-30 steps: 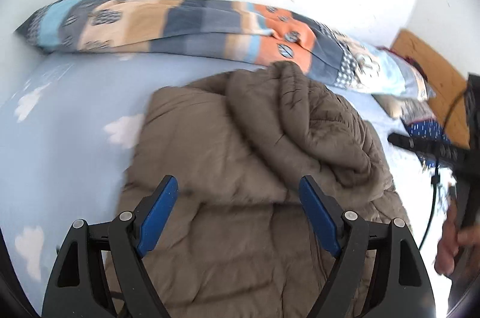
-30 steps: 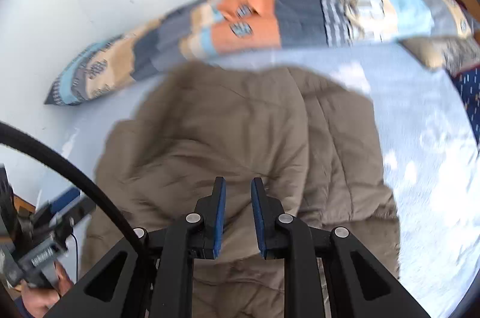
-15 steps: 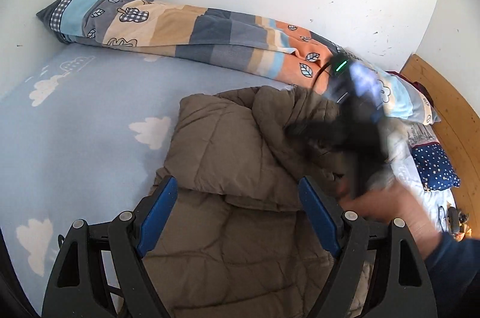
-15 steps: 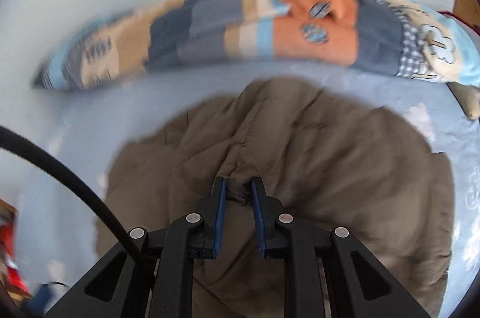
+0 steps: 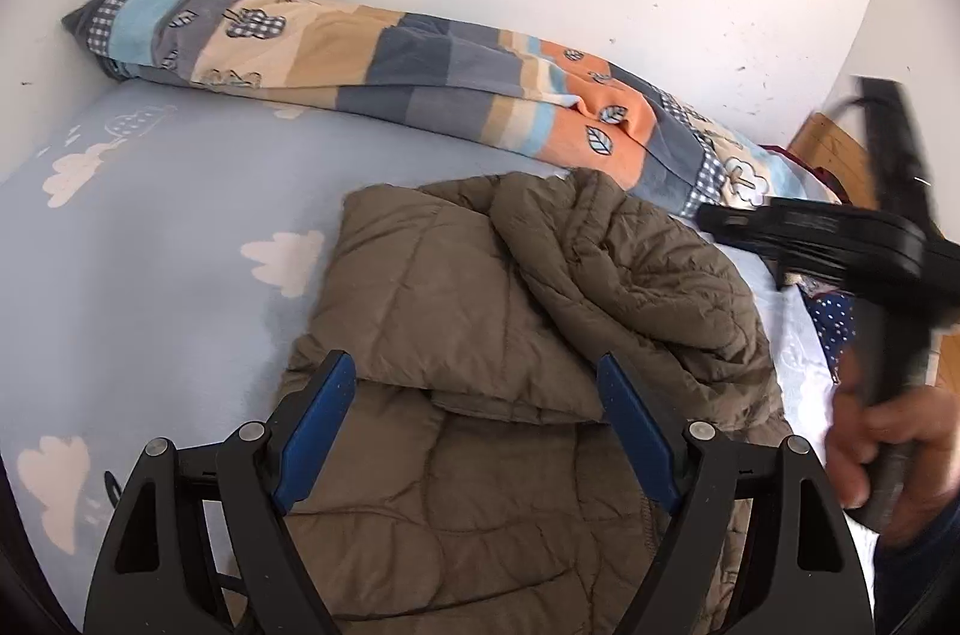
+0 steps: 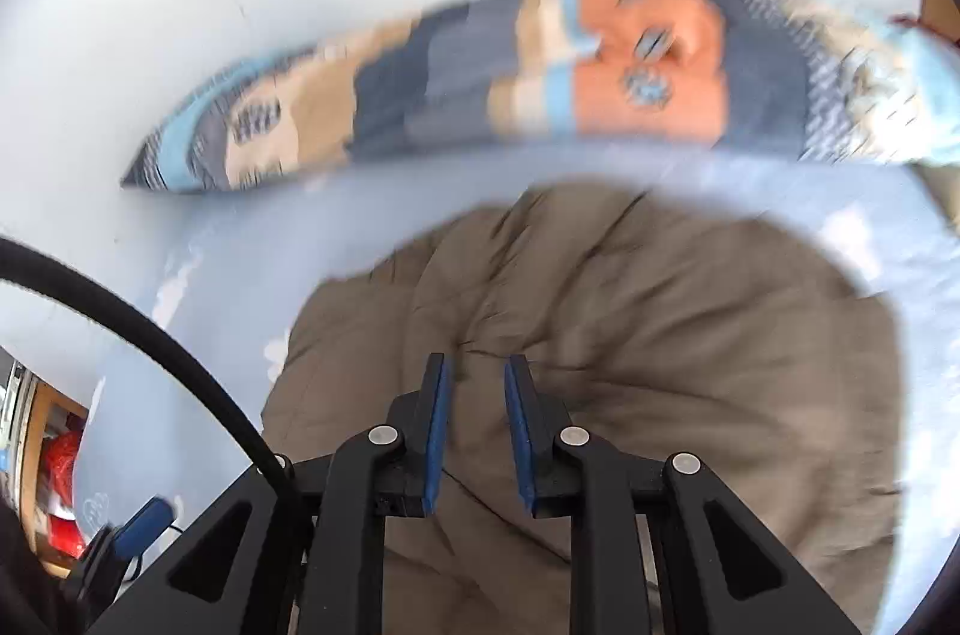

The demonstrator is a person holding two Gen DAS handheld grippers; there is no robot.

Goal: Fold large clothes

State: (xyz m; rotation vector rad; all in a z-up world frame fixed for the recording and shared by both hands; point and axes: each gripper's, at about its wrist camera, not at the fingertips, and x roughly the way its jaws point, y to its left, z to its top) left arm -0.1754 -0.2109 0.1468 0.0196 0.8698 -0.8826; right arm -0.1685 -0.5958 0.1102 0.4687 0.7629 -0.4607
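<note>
- The left tongs (image 5: 474, 425) stand wide apart and grasp nothing; they hang low over the near part of the brown quilted jacket (image 5: 516, 335), as they did one second ago.
- The right tongs (image 6: 475, 425) are nearly together, with a narrow gap between the blue pads. In the right wrist view I cannot tell if any cloth is in that gap; half a second ago a small pinch of jacket (image 6: 600, 365) seemed to sit there, and now the fabric looks further below.
- In the left wrist view the right tool is at about 3 o'clock, beside the jacket and not over it. Half a second ago it was above the crumpled part, so it has drawn back to the side.
- The jacket lies on the bed sheet (image 5: 150, 245) with a flat folded flap at about 11 o'clock and a bunched sleeve or hood at 1 o'clock. This bunch is not yet flat.
- I judge that one fold was just laid down, and the crumpled side needs the next one.
- Far behind, at 12 o'clock, the patterned quilt (image 5: 420, 83) lies along the wall.
</note>
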